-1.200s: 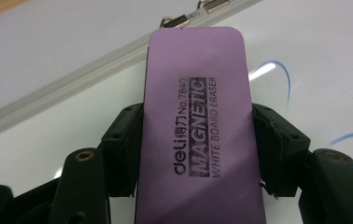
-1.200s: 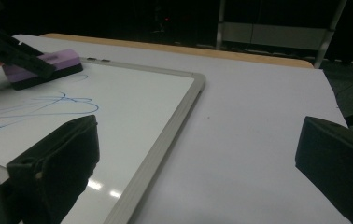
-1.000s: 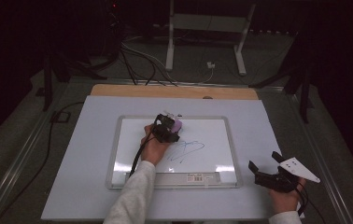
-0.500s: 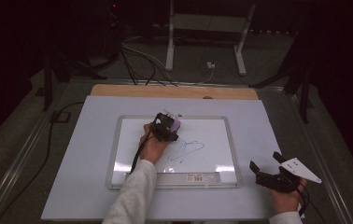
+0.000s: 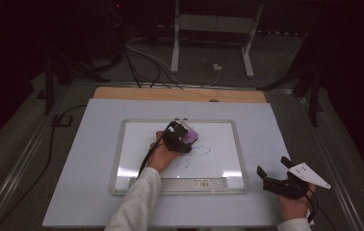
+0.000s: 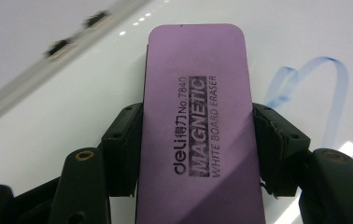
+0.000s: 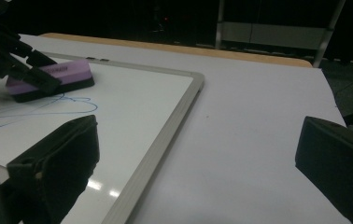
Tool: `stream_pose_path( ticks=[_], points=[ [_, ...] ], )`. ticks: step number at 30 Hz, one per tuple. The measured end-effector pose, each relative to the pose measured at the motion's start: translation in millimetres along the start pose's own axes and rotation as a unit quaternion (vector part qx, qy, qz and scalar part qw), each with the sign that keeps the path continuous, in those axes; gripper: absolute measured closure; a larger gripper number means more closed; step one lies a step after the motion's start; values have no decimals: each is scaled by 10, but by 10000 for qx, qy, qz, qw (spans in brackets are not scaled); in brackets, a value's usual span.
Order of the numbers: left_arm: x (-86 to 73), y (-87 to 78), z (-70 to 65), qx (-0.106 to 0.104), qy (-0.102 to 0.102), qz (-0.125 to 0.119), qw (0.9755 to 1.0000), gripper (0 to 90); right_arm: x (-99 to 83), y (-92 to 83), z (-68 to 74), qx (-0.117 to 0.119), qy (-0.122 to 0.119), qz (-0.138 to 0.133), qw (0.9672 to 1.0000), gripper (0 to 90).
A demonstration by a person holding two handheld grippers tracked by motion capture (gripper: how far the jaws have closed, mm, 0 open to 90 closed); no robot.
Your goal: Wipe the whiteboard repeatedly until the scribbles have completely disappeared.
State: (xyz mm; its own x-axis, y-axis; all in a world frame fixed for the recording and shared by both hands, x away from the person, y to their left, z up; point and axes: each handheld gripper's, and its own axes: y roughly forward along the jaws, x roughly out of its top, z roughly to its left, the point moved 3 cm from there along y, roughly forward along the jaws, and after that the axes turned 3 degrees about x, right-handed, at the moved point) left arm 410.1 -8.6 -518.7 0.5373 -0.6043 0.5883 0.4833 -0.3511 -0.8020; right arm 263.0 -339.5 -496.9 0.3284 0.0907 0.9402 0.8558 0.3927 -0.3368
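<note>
Purple eraser [image 6: 198, 126] clamped by left gripper [image 5: 182, 137] over whiteboard [image 5: 228, 144].

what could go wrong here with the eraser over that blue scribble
The left gripper pinches the purple eraser only by its long sides, so pressing down might make it slip or twist. The whiteboard lies loose on the table while the right gripper hangs open off to the side, so wiping the blue scribble might shove the board.

Purple eraser [image 6: 198, 130] lies flat on the whiteboard [image 5: 136, 144] beside blue scribble [image 5: 194, 156].
</note>
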Motion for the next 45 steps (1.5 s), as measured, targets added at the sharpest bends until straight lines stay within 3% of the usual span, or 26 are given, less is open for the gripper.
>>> stream_pose_path(
  ticks=[3,8,10,12,14,20,25,29,30,33,37,39,41,45],
  points=[
    [-22,-9,21,-54,-38,-13,10000,417,1,-7,-5,-14,2,-7,10000,1],
    [-73,-22,202,308,-359,37,9989,417,1,-18,-14,-33,20,-13,10000,1],
    [-105,-34,274,356,-497,58,9981,417,0,-22,-19,-40,31,-16,10000,1],
    [-123,-47,285,371,-507,72,9980,418,-2,-23,-22,-42,25,-12,10000,1],
    [-130,-61,264,388,-457,99,9981,417,-2,-22,-21,-45,25,-8,10000,1],
    [-213,-154,50,-5,-159,71,9998,417,-1,-21,-13,-38,28,-11,10000,1],
    [-310,-265,-200,-419,217,28,9989,417,0,-20,-3,-27,14,-8,10000,1],
    [-356,-323,-306,-437,441,21,9981,417,-2,-17,-5,-37,14,-3,10000,1],
    [-363,-319,-295,-460,380,-3,9982,417,-1,-19,-5,-37,19,-6,10000,1],
    [-367,-304,-177,-217,222,5,9995,417,2,-31,-10,-50,10,-28,10000,1],
    [-378,-272,107,194,-212,93,9995,417,-2,-35,-23,-63,32,-28,10000,1],
    [-384,-262,183,177,-433,125,9988,417,-2,-32,-22,-62,24,-25,10000,1],
    [-381,-268,155,265,-359,122,9989,417,-2,-28,-16,-54,28,-21,10000,0],
    [-382,-298,-56,4,-78,71,9999,417,-4,-19,-11,-49,13,-6,10000,1]
  ],
)
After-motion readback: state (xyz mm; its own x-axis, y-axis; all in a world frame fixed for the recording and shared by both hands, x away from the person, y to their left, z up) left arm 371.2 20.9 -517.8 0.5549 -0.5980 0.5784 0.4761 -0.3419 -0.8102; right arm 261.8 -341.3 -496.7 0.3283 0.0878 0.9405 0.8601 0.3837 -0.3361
